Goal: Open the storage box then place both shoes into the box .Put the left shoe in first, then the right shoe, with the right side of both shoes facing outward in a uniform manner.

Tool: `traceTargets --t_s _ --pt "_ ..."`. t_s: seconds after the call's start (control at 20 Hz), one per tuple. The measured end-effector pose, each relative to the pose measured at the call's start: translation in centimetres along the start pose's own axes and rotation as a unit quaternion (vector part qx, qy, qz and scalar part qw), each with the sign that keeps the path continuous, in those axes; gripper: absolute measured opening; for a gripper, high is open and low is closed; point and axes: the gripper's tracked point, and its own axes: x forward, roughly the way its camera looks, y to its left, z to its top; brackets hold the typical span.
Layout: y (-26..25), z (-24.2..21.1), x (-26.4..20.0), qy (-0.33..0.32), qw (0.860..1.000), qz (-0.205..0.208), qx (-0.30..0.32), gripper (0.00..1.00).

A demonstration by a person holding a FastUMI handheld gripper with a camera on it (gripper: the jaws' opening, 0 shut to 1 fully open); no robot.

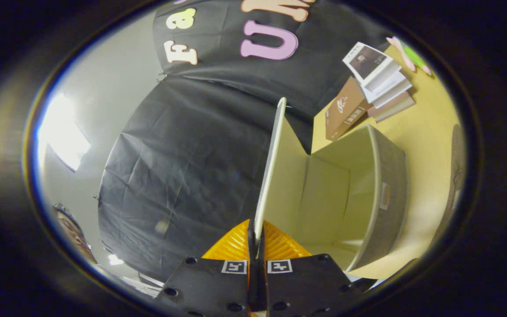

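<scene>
We have the claw (pixel 257 233) clenched on the lid (pixel 275 167) edge, holding it swung up so the box (pixel 385 198) on the desk (pixel 429 132) gapes open for shoes; books (pixel 376 83) lie beyond.

Surface: a flat pale-yellow tabletop (pixel 429 132), seen tilted by the camera's roll.
Box: a grey fabric storage box with a cream lining (pixel 385 193) rests on the tabletop — its opening faces the gripper.
Books: a loose stack of books, white and tan covers (pixel 376 79), lies on the tabletop beyond the box, near the black cloth wall.
Small items: pink and green flat pieces (pixel 412 55) lie just past the books — too small to identify.
</scene>
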Motion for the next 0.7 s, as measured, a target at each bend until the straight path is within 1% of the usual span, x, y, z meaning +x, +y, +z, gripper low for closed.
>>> traceTargets --t_s 0.3,0.7 --pt "4.5 -1.1 5.0 0.018 0.999 0.018 -0.042 0.03" --pt "7.4 -3.0 11.8 0.042 0.998 0.030 -0.048 0.03"
